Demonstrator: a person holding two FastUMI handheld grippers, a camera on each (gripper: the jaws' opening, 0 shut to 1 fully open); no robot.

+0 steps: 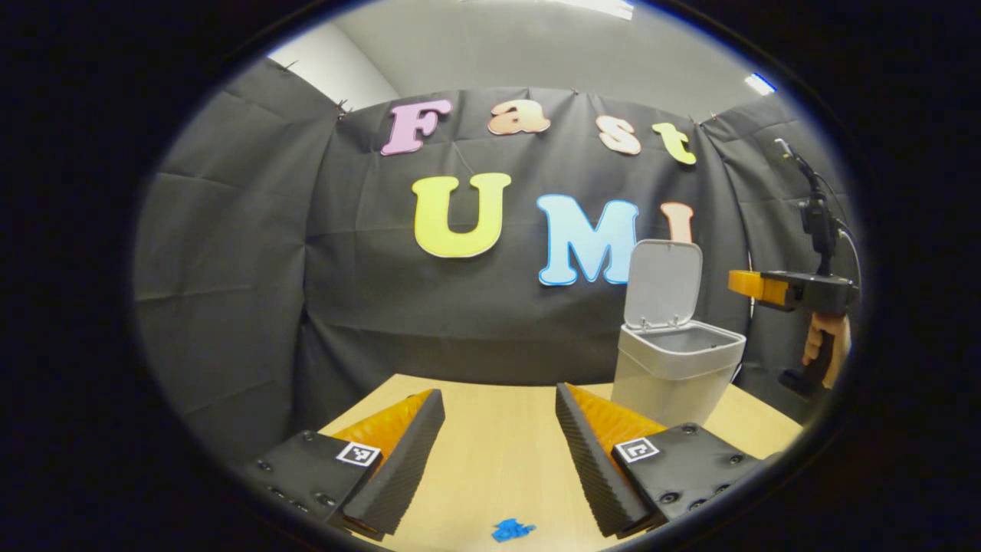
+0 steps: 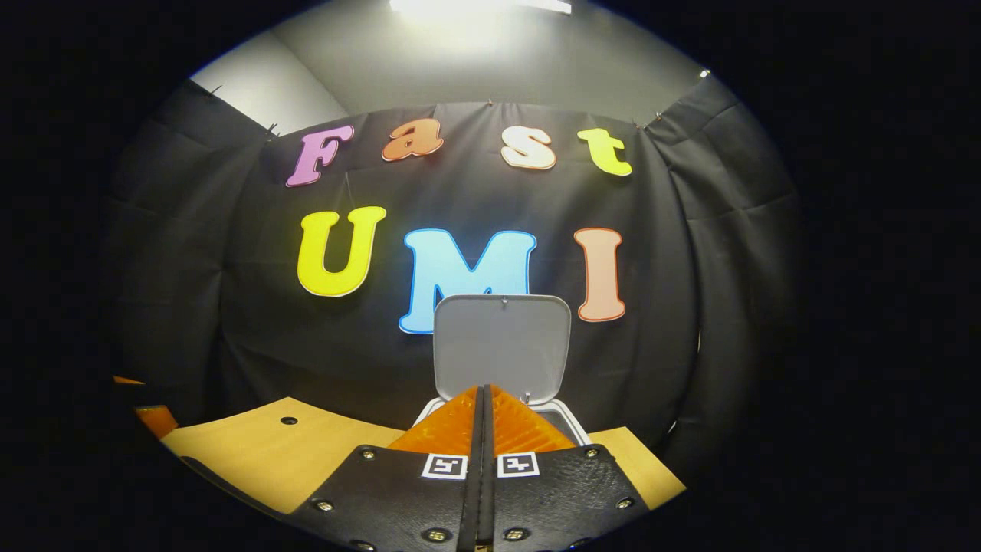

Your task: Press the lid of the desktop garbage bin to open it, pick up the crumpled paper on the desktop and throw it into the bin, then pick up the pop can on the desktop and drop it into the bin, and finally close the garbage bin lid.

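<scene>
Jaws wide on the left gripper [image 1: 500, 414], pressed together on the right gripper [image 2: 485, 399]; pale bin [image 1: 674, 368] stands lid [image 1: 663, 284] upright.

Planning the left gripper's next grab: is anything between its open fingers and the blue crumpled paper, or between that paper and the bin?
Nothing visible. The crumpled paper lies on bare table just below the open left gripper. The bin stands ahead to its right, lid raised. The right gripper, fingers shut, hovers beside the bin's opening.
</scene>
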